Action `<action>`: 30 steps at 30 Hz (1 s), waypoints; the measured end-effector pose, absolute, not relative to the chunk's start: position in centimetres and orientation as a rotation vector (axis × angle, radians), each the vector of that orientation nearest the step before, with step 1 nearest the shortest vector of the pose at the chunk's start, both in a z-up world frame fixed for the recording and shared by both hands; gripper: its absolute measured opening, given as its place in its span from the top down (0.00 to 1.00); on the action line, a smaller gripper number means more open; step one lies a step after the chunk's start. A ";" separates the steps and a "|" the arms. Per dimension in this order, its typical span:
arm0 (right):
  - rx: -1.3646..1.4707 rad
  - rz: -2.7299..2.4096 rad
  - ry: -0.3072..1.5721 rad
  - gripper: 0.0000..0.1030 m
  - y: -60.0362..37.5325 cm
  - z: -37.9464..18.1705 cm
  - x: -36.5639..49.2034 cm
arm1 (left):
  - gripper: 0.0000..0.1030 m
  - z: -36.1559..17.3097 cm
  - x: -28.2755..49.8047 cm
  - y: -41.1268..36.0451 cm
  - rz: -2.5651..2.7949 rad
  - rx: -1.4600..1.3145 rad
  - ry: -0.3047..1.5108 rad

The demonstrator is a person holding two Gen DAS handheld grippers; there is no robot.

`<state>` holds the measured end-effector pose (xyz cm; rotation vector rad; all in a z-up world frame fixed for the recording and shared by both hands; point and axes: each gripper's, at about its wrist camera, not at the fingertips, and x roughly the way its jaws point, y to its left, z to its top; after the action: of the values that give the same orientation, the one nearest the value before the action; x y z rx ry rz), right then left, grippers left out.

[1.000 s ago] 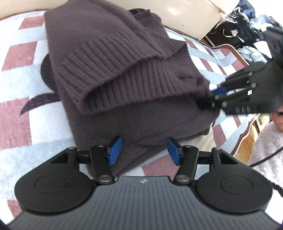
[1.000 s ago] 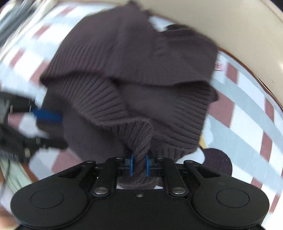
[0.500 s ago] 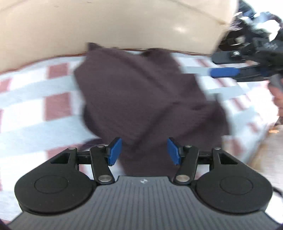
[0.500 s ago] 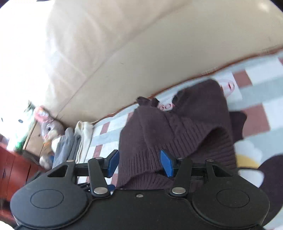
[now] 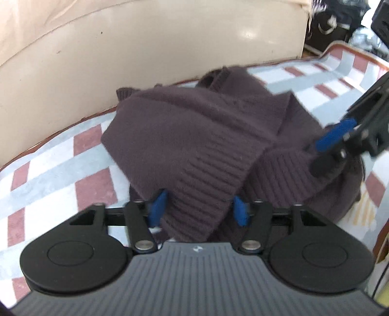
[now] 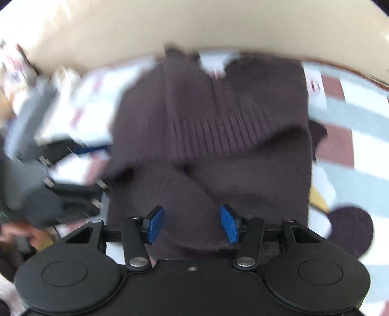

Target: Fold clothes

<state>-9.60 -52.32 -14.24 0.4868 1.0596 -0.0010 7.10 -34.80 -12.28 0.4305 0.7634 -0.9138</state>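
A dark purple-brown knitted sweater (image 5: 201, 136) lies folded in a heap on the checked bedspread (image 5: 53, 170). My left gripper (image 5: 198, 210) is open, with the sweater's ribbed hem between its blue pads. My right gripper (image 6: 192, 224) is open over the near edge of the sweater (image 6: 218, 126), which lies between its pads. The right gripper also shows in the left wrist view (image 5: 340, 143) at the sweater's right side. The left gripper shows blurred at the left of the right wrist view (image 6: 65, 170).
A cream padded headboard (image 5: 121, 53) runs along the far side of the bed. Dark bags and clothes (image 5: 340, 21) lie off the bed's far right corner. Folded pale clothes (image 6: 41, 107) lie blurred at the left in the right wrist view.
My right gripper let go of the sweater's hem, lifted away, and now is back low over the sweater's near edge. My left gripper pulled back, then moved in around the ribbed hem.
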 end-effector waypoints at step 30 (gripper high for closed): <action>1.149 -0.027 0.478 0.90 -55.2 -16.6 -4.8 | 0.86 -8.2 10.8 -34.5 -0.926 -0.015 0.744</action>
<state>-4.77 -55.18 -16.57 1.1489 0.4778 -0.0266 10.82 -34.51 -8.25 -0.0151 0.7436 -0.9256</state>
